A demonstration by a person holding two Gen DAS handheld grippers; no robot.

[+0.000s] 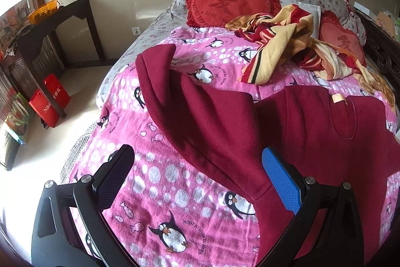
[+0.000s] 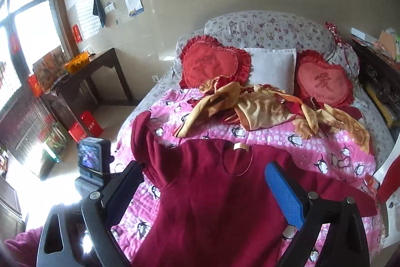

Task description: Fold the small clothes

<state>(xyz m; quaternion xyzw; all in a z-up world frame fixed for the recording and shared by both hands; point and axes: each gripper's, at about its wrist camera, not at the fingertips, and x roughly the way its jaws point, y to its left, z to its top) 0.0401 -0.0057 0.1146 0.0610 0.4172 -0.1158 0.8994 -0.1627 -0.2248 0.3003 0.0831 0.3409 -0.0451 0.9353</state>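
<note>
Maroon sweater (image 2: 207, 194): lies spread flat, neckline and tag toward the pillows, on the pink penguin blanket (image 1: 160, 182) covering the bed (image 2: 270, 24). One sleeve (image 1: 190, 101) runs diagonally across the blanket toward the bed's left edge; the other sleeve (image 2: 332, 189) reaches toward the right edge.

Left hand-held gripper (image 1: 197, 179): released, jaws wide apart, above the near sleeve cuff; blue pad just beside the sweater fabric, black pad over bare blanket.

Right hand-held gripper (image 2: 207, 194): released, jaws wide, straddling the sweater body from above; nothing held.

Open room: bare blanket lies left of the sweater and in a band beyond the collar.

Crumpled yellow-and-red cloth (image 2: 262, 106): heaped past that band, apart from the sweater.

Two red heart cushions (image 2: 215, 64) and a white pillow (image 2: 272, 66): at the bed's head.

Dark counter (image 1: 55, 24): against the wall, well apart, tiled floor between.
</note>
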